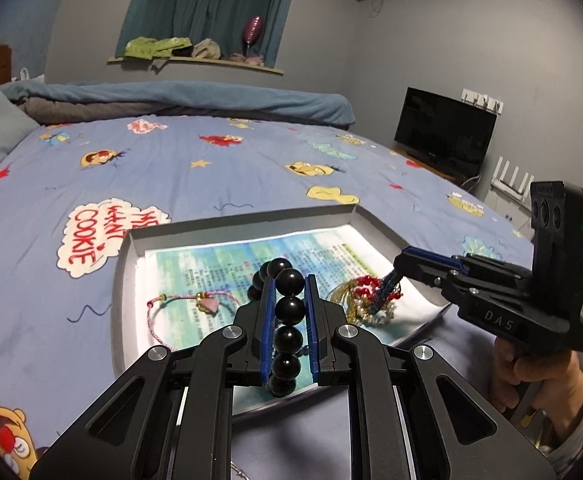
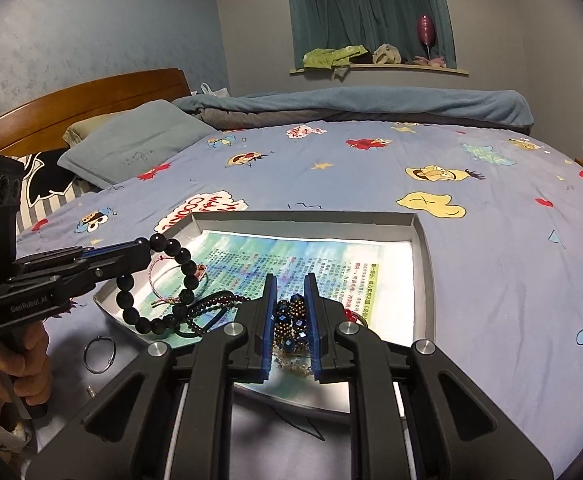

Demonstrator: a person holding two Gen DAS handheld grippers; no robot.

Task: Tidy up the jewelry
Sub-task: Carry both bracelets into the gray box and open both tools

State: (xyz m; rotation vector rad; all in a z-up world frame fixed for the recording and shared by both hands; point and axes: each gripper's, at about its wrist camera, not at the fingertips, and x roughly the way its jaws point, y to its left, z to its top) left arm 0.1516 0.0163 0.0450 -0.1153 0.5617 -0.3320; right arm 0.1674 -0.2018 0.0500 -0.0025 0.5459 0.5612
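My left gripper [image 1: 289,284] is shut on a bracelet of large black beads [image 1: 289,312] and holds it above the near left part of the grey tray [image 1: 125,280]. It also shows in the right wrist view [image 2: 147,246], the black bead bracelet [image 2: 159,284] hanging from it. My right gripper [image 2: 290,280] is shut on a blue crystal bead piece [image 2: 291,326] over the tray's near edge; in the left wrist view [image 1: 389,280] it grips that tangle of blue, red and gold jewelry [image 1: 367,300]. A pink cord bracelet [image 1: 187,308] lies in the tray.
The tray [image 2: 421,280] is lined with a printed paper and lies on a blue cartoon bedsheet [image 2: 371,184]. A thin metal ring [image 2: 100,354] lies on the sheet left of the tray. A small dark-bead strand [image 2: 215,308] lies in the tray. Pillows and a folded blanket lie beyond.
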